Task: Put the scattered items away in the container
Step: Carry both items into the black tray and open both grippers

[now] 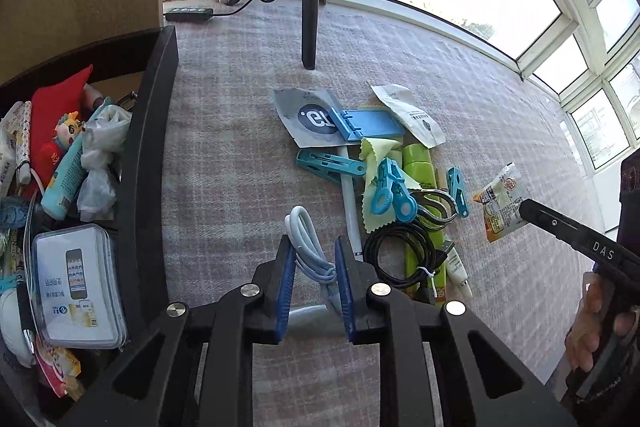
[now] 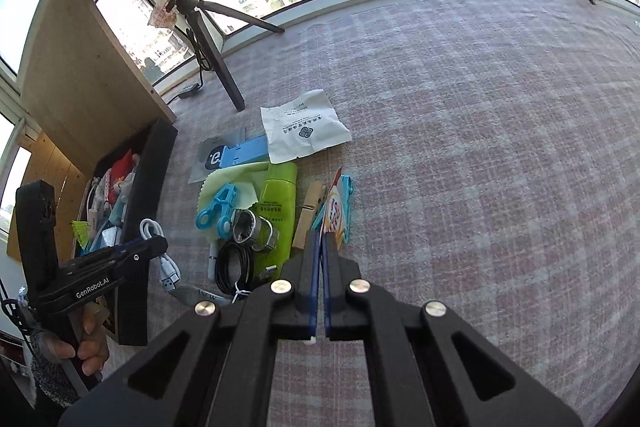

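Note:
My left gripper (image 1: 314,243) is shut on a coiled white USB cable (image 1: 308,247), lifted above the cloth, just right of the black container (image 1: 148,155). It shows in the right wrist view (image 2: 154,241) beside the container (image 2: 148,187). My right gripper (image 2: 321,239) is shut on a small orange-and-white snack packet (image 2: 335,211), also seen in the left wrist view (image 1: 500,205). A scattered pile lies between them: blue clips (image 1: 390,193), green bottle (image 2: 276,211), black cable (image 1: 404,259), blue phone stand (image 1: 368,125), white sachet (image 2: 300,135).
The container holds several items, among them a red pouch (image 1: 56,115) and a clear case (image 1: 76,287). A tripod leg (image 1: 310,7) stands on the checked cloth behind the pile. A wooden board (image 2: 80,75) rises behind the container. Windows line the far edge.

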The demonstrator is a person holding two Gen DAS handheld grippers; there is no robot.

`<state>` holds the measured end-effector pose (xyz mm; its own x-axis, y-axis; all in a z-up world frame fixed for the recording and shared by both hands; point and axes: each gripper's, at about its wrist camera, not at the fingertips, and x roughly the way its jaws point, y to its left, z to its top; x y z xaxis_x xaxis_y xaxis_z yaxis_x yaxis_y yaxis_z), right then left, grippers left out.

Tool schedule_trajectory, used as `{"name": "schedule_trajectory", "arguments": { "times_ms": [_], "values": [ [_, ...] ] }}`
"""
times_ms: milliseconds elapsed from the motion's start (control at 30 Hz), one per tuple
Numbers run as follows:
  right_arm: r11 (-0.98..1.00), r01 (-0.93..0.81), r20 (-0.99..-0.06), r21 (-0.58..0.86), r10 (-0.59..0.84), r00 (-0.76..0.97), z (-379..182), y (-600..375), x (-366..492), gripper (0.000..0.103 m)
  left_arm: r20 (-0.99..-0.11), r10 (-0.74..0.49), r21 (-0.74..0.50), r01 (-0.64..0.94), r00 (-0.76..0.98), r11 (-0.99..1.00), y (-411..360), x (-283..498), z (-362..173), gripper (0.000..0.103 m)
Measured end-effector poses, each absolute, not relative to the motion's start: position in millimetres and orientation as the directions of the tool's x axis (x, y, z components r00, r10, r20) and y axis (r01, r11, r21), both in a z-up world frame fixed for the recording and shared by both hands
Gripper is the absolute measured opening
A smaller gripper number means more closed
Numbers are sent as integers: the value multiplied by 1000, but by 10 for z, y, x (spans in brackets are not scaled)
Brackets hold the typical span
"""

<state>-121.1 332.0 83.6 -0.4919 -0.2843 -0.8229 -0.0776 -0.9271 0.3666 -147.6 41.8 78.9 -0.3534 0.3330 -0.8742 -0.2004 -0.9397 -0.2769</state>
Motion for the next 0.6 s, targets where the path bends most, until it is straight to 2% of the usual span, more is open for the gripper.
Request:
{"name": "schedule_trajectory", "arguments": {
  "times_ms": [200, 367, 600],
  "values": [
    [-918, -35, -784, 396, -319, -532, 1132, 3148, -1096, 2, -848, 331, -269, -201, -413, -942, 195, -1301, 1146, 19],
    [-913, 80, -745, 399, -374, -553, 1451, 2648, -1003, 2, -831, 286, -235, -166, -477, -958, -196, -1110, 1418, 19],
    [-883, 217, -708, 417, -465, -531, 1677, 1781, -958, 2, -828, 186, -176, -71, -529, -982, -992, -824, 1527, 19]
  ]
}}
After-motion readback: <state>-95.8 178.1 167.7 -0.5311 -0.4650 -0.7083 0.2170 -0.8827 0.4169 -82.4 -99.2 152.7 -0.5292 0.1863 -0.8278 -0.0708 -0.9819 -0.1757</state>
